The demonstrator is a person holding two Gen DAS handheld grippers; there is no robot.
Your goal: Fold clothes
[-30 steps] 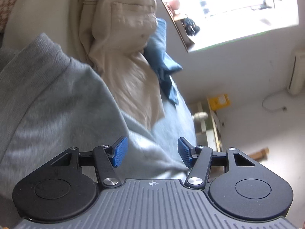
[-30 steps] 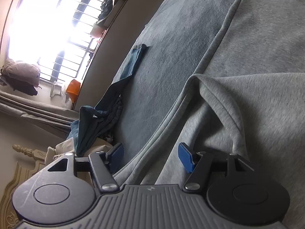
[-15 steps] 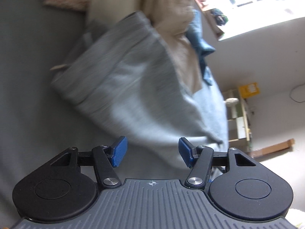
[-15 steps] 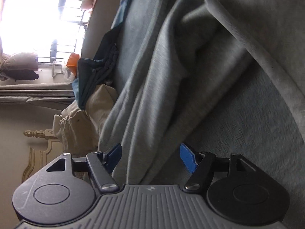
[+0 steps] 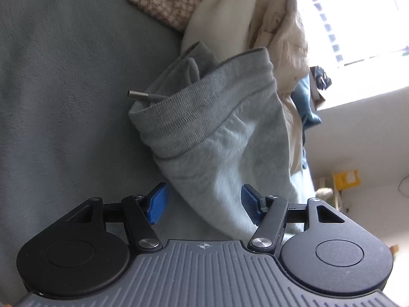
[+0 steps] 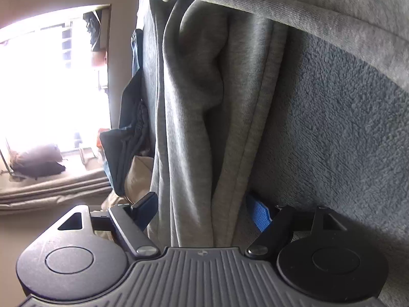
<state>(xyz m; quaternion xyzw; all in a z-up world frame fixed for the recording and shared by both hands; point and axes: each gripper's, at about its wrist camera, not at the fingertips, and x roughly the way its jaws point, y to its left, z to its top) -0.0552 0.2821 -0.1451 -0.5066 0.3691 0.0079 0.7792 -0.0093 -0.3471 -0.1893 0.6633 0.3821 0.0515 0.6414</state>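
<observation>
Both grippers have just let go. The right gripper (image 6: pixel 202 213) has been spreading its jaws over the last second, and the bunched leg of the grey sweatpants (image 6: pixel 204 117) now runs loose between them, no pinch. The left gripper (image 5: pixel 204 204) also stands released, jaws opened a bit wider, with fabric near its right pad. The waistband (image 5: pixel 202 110) (metal-tipped drawstring (image 5: pixel 139 94) poking out) now lies on the grey blanket (image 5: pixel 64 89) beside the beige clothes pile (image 5: pixel 278 38), where a second ago it filled the view. Looks like that fold is laid down.
</observation>
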